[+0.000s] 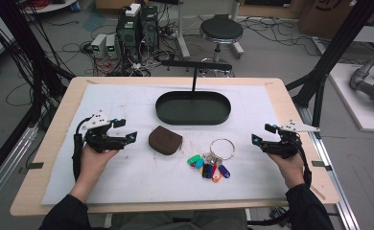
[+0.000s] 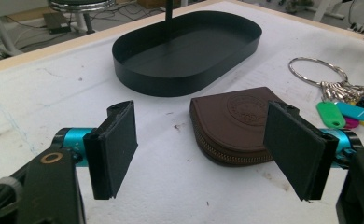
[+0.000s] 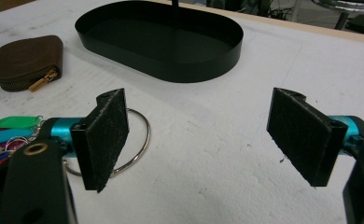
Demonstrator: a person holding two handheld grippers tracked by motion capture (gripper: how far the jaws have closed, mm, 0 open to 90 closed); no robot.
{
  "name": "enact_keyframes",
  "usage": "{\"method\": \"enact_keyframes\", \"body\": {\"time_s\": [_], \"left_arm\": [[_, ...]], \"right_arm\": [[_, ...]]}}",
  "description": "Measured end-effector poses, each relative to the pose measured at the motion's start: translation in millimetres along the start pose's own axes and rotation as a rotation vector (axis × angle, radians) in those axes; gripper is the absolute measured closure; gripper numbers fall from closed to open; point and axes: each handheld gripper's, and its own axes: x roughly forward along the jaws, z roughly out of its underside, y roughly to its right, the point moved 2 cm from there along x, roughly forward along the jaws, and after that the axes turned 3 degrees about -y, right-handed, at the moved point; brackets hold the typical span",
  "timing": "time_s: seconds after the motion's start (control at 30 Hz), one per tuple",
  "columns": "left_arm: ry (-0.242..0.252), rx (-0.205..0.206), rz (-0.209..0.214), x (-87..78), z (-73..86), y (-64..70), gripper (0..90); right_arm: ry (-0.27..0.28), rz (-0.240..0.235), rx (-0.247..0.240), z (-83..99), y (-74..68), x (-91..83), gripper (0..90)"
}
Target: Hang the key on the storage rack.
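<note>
Two loose items lie on the white cloth of the table [image 1: 127, 182], both short of the tray.

Item 1: brown leather zip pouch, rounded [image 1: 165, 139]. It lies flat, zip edge toward you, just in front of the black oval metal tray [image 1: 193, 108] and near the left gripper [image 1: 125, 131]. In the left gripper view the pouch [image 2: 238, 122] sits ahead of the right-hand finger, touching neither. Fingers spread wide, holding nothing. You would do well to shift the gripper across so the pouch lies between the fingers, come down over its thick domed middle, and close across the short width, not the zip pull.

Item 2: steel key ring with coloured plastic tags [image 1: 213, 160]. It lies right of the pouch, well apart from the right gripper [image 1: 262, 134], whose fingers also stand released and empty. In the right gripper view the large ring [image 3: 133, 144] passes behind the left-hand finger. Thin wire flat on cloth will probably slip; you would grip more surely on the bunched tags.

Item 3: the tray, empty, with an upright black post [image 1: 194, 79] rising from its far side. Keep clear of the post when lowering anything in.
</note>
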Motion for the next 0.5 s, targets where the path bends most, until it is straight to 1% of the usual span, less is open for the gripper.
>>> {"method": "enact_keyframes", "body": {"time_s": [0.1,0.23,0.3,0.37,0.43,0.47,0.5], "left_arm": [[-0.002,-0.003,-0.005,0.5,0.2,-0.2,26.3],[0.0,-0.012,-0.013,1.0,0.2,-1.4,26.3],[0.001,-0.017,-0.018,1.6,0.2,-1.7,26.3],[0.0,-0.024,-0.02,2.1,0.4,-1.7,26.3],[-0.002,-0.027,-0.02,2.3,0.6,-1.8,26.3],[-0.003,-0.027,-0.022,2.3,0.6,-1.9,26.3],[-0.002,-0.027,-0.023,2.4,0.5,-1.8,26.3]], "right_arm": [[-0.016,-0.01,0.018,1.1,2.3,2.0,21.4],[-0.022,-0.014,0.016,2.2,3.0,1.6,21.5],[-0.024,-0.013,0.025,2.7,3.9,0.6,21.8],[-0.023,-0.01,0.035,3.2,5.0,-0.5,25.7],[-0.026,-0.014,0.05,3.5,5.2,-1.1,27.1],[-0.027,-0.011,0.048,3.7,5.6,-0.9,28.2],[-0.031,-0.006,0.052,4.0,5.4,-0.6,31.3]]}}
